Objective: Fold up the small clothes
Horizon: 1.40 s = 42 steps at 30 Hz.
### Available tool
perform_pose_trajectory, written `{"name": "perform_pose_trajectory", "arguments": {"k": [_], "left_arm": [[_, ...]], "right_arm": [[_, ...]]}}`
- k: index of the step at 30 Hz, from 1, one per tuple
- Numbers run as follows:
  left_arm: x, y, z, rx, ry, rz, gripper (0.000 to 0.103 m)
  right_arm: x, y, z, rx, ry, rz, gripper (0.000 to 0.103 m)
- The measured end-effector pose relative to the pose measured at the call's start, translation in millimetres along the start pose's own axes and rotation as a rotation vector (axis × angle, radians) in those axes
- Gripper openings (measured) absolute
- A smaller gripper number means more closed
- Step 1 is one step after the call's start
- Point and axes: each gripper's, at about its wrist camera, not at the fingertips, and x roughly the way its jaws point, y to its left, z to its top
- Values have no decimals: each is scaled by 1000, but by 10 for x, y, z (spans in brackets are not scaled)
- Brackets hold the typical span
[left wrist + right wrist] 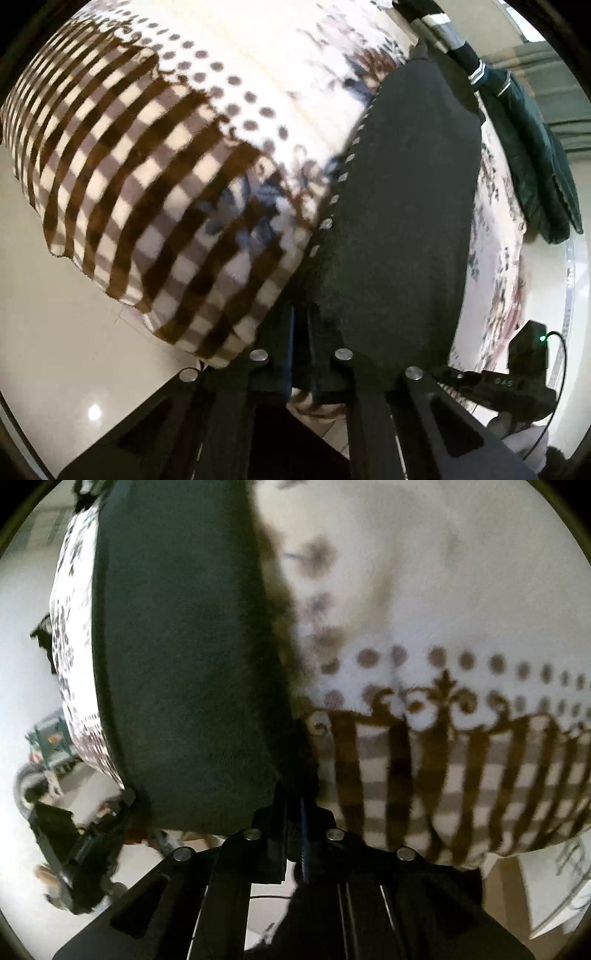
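The left tool [301, 325] is pressed together, pinching the near edge of a dark garment [402, 206]. The right tool [295, 805] is likewise closed on the same dark garment [184, 664], gripping another part of its edge. The garment hangs stretched between them over a blanket [155, 177] with brown checks, dots and flowers. Another dark garment with light stripes [532, 158] lies at the far right of the blanket.

A patterned blanket [177, 155], cream with brown checks, dots and faded flowers, covers a bed. Glossy pale floor tiles [66, 350] lie near left, catching a bright lamp reflection [94, 411]. Dark folded bedding [543, 166] sits far right.
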Motion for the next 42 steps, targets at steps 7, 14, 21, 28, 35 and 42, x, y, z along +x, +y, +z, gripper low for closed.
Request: {"name": "perform_pose_trajectory", "arguments": {"k": [7,14,21,28,35,42], "left_arm": [[23,176,123,-41,62,18,6],[-407,-451,831,107,-66,-52,64],[104,-1355,2508,250,-144,-156,65],[845,-2294,4006,425,-120,-174,65],[1378,-2624,4565,509,-116,-57,66],[1439,-2515,4633,492,-97,-74,67]], "right_arm": [[354,61,250,11,111,15,6],[-344,104,681,9,3,180,52],[-1126,346,2076,113,-239,238,52],[-1562,674,3866,158,-442,265,60],[-1455,1198,5415,59,-352,71,55],[-1409,1271,5813,103,-412,-123,55]]}}
